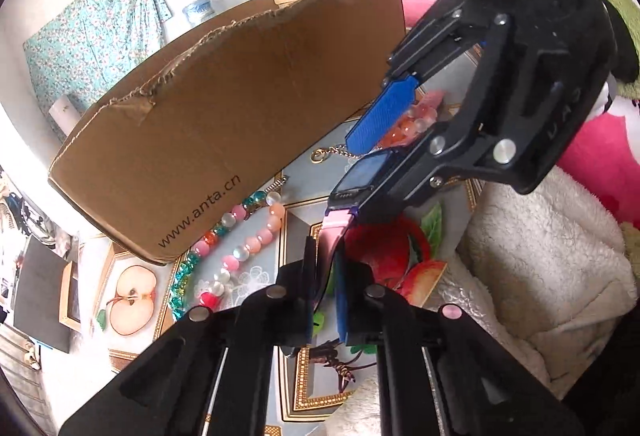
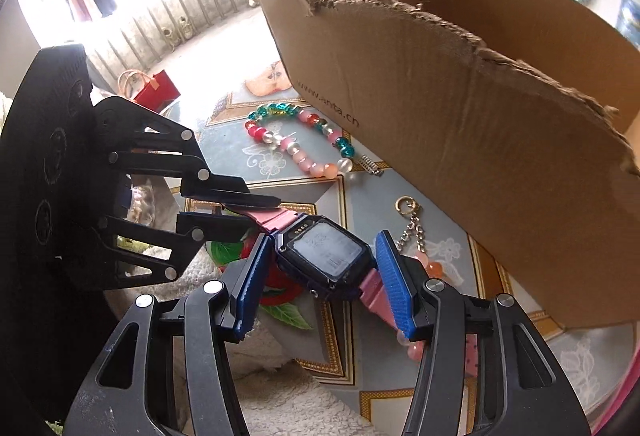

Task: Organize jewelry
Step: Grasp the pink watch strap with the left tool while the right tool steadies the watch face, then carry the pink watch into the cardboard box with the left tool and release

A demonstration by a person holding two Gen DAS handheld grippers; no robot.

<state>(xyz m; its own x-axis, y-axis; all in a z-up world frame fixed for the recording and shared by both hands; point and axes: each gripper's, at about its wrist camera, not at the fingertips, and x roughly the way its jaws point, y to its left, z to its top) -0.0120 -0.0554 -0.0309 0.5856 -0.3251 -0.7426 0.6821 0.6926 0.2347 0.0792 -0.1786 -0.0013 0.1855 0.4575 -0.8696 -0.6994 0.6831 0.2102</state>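
The watch (image 2: 326, 260), a dark square case on a pink strap, hung above the tabletop (image 2: 360, 204) between the two tools. The left tongs (image 2: 236, 212) were pinched nearly shut on one end of the pink strap; in the right wrist view they came in from nine o'clock with the black fingers clamped flat on the band. In the left wrist view the same tongs (image 1: 324, 276) sat at six o'clock with the strap rising out of them toward one o'clock. The right tongs (image 2: 320, 276) stood about half open, the blue pads (image 2: 394, 284) either side of the watch case; the pad at three o'clock lay against the far strap, but whether both pads pressed on the watch could not be told. The right tongs (image 1: 372, 140) showed at two o'clock in the left wrist view.

A torn cardboard box (image 2: 480, 96) stood on the patterned tabletop at one to three o'clock. Beside it lay a beaded bracelet (image 2: 296, 140) at twelve o'clock, and a gold clasp chain (image 2: 412, 224) just beyond the watch.
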